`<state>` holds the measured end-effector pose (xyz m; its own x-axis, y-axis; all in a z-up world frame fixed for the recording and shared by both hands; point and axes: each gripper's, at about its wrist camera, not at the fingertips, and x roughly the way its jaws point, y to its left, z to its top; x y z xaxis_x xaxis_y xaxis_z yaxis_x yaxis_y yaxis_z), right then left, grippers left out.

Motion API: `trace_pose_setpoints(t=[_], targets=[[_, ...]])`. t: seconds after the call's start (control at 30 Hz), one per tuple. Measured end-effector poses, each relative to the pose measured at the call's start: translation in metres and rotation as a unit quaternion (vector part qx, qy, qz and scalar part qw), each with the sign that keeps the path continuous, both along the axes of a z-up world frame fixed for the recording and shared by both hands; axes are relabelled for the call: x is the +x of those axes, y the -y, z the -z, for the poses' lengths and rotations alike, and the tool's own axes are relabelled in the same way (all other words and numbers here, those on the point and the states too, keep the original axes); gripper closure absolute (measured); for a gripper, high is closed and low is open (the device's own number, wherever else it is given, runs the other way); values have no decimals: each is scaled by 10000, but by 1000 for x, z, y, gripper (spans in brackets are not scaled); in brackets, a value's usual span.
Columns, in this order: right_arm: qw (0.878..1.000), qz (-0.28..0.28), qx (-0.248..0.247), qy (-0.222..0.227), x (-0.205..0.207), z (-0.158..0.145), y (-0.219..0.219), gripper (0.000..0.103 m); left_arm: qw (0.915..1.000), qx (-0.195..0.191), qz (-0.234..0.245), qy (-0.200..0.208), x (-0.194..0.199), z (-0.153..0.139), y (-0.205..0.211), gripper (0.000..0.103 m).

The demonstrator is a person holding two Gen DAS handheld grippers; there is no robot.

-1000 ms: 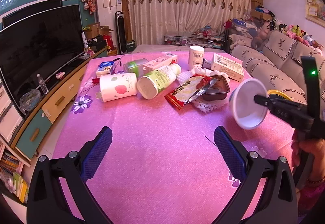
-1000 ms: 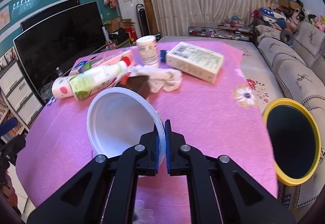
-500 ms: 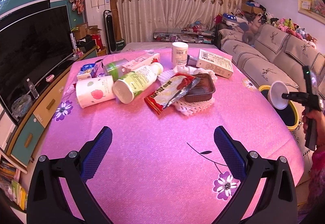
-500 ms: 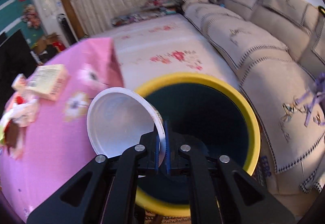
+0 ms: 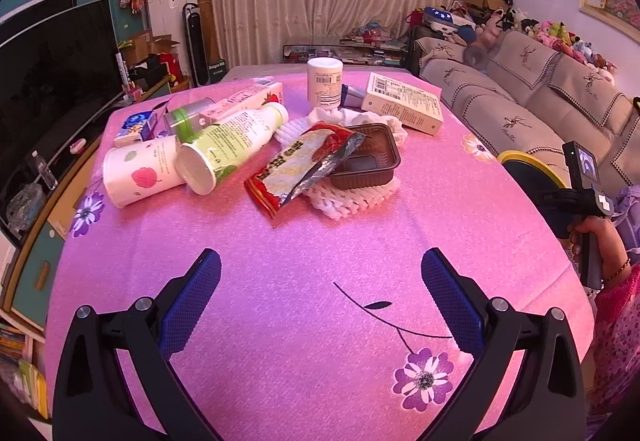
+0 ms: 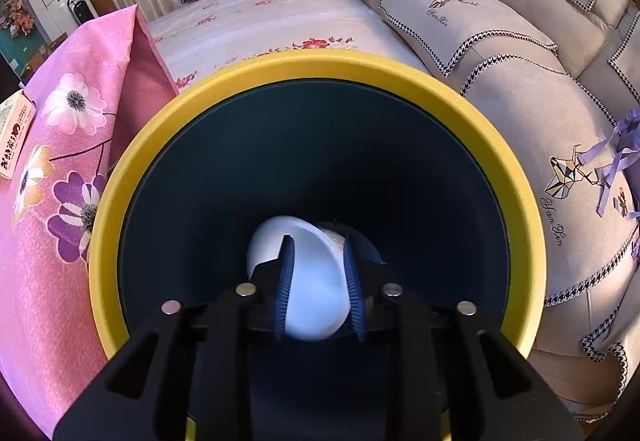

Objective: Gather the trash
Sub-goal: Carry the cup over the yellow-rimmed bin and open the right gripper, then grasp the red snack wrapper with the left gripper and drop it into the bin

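Observation:
My right gripper (image 6: 316,245) points down into the dark bin with the yellow rim (image 6: 320,61). Its jaws are opening, and a white cup (image 6: 316,281) shows between the blue pads, loose and lower down inside the bin. My left gripper (image 5: 320,301) stands open and empty above the pink tablecloth (image 5: 280,321). Ahead of it lies a heap of trash: a red snack wrapper (image 5: 296,169), a brown plastic tray (image 5: 370,161), a green-labelled bottle (image 5: 228,149) and a paper cup (image 5: 140,171), both on their sides.
A white box (image 5: 402,107), a white jar (image 5: 325,83) and white foam netting (image 5: 352,197) also lie on the table. The bin's rim (image 5: 524,161) sits between the table's right edge and a beige sofa (image 5: 520,109). A TV (image 5: 52,81) stands at the left.
The right gripper swung from the table to over the bin, tilted down, and let go of the white cup. The left gripper drew back a little from the heap.

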<state>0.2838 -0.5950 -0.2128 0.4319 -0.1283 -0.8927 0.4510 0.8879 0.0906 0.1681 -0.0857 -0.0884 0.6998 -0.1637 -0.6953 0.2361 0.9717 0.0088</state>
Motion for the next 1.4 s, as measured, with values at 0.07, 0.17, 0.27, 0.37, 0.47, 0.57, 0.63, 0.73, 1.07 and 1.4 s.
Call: trace_pose_setpoints(t=[0.07, 0.17, 0.27, 0.37, 0.47, 0.57, 0.63, 0.73, 1.07, 1.4], targets=[[10000, -4, 25, 78, -5, -4, -1, 78, 10000, -71, 14, -51, 5, 2, 1, 4], [9996, -73, 35, 255, -13, -15, -6, 77, 9999, -77, 34, -61, 10, 4, 0, 4], [9989, -160, 15, 442, -21, -26, -14, 74, 9999, 113, -4, 60, 17, 2, -1, 4], [9979, -266, 33, 584, -27, -36, -21, 72, 9991, 342, -43, 238, 30, -1, -3, 4], [9973, -341, 44, 651, -28, -44, -29, 72, 9988, 371, 175, 264, 46, -2, 1, 4], [9969, -364, 69, 690, -28, -48, -29, 71, 9983, 258, 489, 185, 65, -1, 9, 6], [9970, -361, 81, 683, -28, -49, -30, 71, 9984, 167, 536, 92, 81, 0, 13, 11], [9971, -348, 91, 666, -28, -48, -28, 71, 9979, 229, 608, 77, 99, 0, 22, 16], [9972, -332, 158, 650, -30, -41, -24, 71, 9958, 688, 593, -122, 131, 19, 48, 32], [9962, -403, 169, 750, -33, -44, -26, 71, 9971, 552, 502, -123, 132, 17, 42, 90]])
